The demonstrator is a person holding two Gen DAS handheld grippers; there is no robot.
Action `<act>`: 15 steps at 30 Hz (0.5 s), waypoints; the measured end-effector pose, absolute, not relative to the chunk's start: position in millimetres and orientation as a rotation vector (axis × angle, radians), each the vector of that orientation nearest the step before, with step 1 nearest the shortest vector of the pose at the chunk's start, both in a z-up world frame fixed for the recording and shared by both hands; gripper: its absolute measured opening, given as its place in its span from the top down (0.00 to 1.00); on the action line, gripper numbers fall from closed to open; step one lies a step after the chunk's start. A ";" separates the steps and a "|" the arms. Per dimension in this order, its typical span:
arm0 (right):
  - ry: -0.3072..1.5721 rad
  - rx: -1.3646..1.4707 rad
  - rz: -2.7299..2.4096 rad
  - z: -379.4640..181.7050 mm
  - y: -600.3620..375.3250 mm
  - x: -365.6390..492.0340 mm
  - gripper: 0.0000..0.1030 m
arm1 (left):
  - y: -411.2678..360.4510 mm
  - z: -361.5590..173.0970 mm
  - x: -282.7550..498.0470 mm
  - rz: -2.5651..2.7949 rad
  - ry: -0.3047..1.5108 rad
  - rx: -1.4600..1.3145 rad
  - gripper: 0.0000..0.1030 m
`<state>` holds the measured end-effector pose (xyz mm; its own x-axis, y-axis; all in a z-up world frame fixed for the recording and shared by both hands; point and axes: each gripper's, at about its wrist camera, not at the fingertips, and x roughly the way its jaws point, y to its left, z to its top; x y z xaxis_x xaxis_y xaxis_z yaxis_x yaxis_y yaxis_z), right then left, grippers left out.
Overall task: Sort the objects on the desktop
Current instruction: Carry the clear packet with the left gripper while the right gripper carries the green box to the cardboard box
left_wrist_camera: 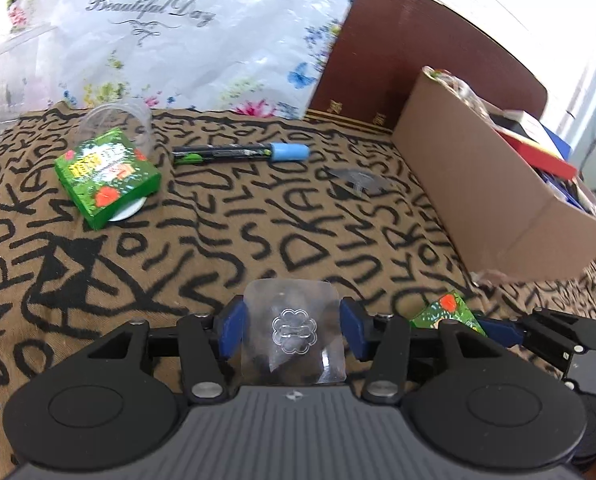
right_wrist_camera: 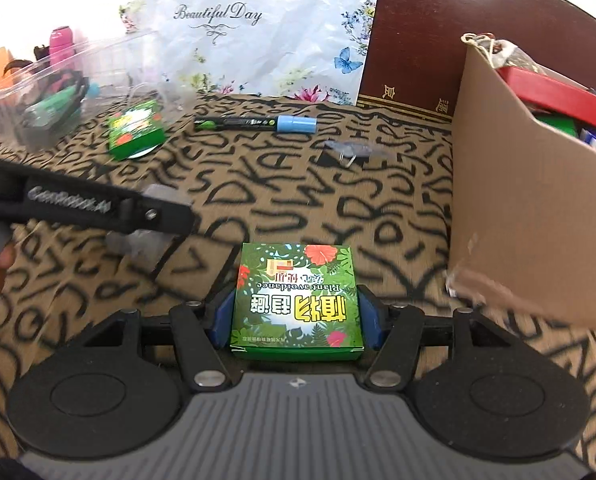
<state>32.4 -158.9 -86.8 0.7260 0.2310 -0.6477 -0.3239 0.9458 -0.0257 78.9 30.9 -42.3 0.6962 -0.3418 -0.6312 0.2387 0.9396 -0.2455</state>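
Note:
My left gripper (left_wrist_camera: 294, 330) is shut on a clear adhesive hook pad (left_wrist_camera: 294, 332) with a flower emblem, held above the patterned cloth. My right gripper (right_wrist_camera: 296, 312) is shut on a green box (right_wrist_camera: 296, 300) printed "Plant avoidance"; it also shows at the right of the left wrist view (left_wrist_camera: 446, 314). A second green box (left_wrist_camera: 106, 174) rests on a white disc, next to a tipped clear cup (left_wrist_camera: 118, 120). A black marker with a blue cap (left_wrist_camera: 242, 153) lies further back. Another clear hook pad (left_wrist_camera: 356, 180) lies to its right.
An open cardboard box (right_wrist_camera: 526, 216) full of items stands at the right. A clear plastic bin (right_wrist_camera: 38, 96) holding markers stands at the back left. A floral plastic sheet and a dark wooden board (right_wrist_camera: 418, 40) rise behind. The left gripper's body (right_wrist_camera: 78, 204) crosses the left side.

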 end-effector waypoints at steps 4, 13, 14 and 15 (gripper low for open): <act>0.695 -0.120 0.313 -85.4 -167.9 15.6 0.42 | 22.8 -37.7 68.5 -0.365 0.735 -0.137 0.50; 0.681 -0.052 0.295 -77.3 -191.3 -15.1 0.42 | -3.3 -14.8 49.3 -0.453 0.702 -0.104 0.51; 0.673 -0.046 0.291 -75.3 -195.0 -18.0 0.42 | -7.1 -11.4 47.9 -0.471 0.697 -0.104 0.51; 0.665 -0.040 0.285 -72.9 -198.6 -20.8 0.42 | -11.2 -7.4 46.7 -0.491 0.691 -0.103 0.51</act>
